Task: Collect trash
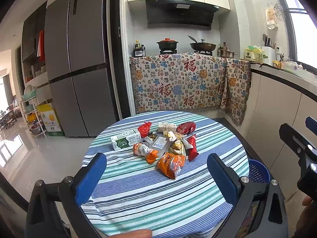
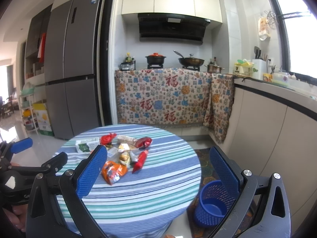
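Both grippers — left gripper (image 1: 156,174), right gripper (image 2: 158,170) — fingers spread wide, holding nothing. Trash pile (image 1: 166,144) mid-counter (image 1: 148,198); blue mesh bin (image 2: 214,204) on floor just beside the counter.

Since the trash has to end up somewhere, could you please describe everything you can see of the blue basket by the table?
The blue basket is a round bin that looks like plastic, with perforated mesh walls, a solid floor and a plain rim. It stands upright and looks empty in the right wrist view. It sits on a patterned floor mat to the right of the striped round table, near the cabinets. The left wrist view shows only its rim past the table edge. Neither gripper touches it.
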`<state>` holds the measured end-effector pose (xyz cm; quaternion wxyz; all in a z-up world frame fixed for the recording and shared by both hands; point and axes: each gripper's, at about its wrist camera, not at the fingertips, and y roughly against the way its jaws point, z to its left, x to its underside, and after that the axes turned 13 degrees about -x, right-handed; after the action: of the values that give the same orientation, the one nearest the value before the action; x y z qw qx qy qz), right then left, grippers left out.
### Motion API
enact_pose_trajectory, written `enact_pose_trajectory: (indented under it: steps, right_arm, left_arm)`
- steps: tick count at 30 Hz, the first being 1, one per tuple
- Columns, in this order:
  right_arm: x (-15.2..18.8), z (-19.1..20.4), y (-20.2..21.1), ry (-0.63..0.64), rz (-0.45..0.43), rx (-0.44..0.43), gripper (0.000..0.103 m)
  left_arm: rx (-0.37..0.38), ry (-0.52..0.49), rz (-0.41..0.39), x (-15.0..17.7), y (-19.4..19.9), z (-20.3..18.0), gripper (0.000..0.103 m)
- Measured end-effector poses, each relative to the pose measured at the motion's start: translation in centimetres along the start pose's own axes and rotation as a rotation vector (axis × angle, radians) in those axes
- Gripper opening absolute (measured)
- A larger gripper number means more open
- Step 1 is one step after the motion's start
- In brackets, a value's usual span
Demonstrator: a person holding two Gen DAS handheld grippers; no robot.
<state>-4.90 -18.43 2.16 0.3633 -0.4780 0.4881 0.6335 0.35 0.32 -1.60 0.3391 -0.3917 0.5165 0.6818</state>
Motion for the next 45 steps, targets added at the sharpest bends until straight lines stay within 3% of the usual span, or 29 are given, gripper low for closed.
enact_pose_trajectory:
  steps: [45]
  right_arm:
    - [0.48, -0.66, -0.28, -0.008, 0.011, 0.003, 0.103]
  left_arm:
    - [0.004, -0.016, 0.03, -0.22, 0.07, -0.4, 0.103]
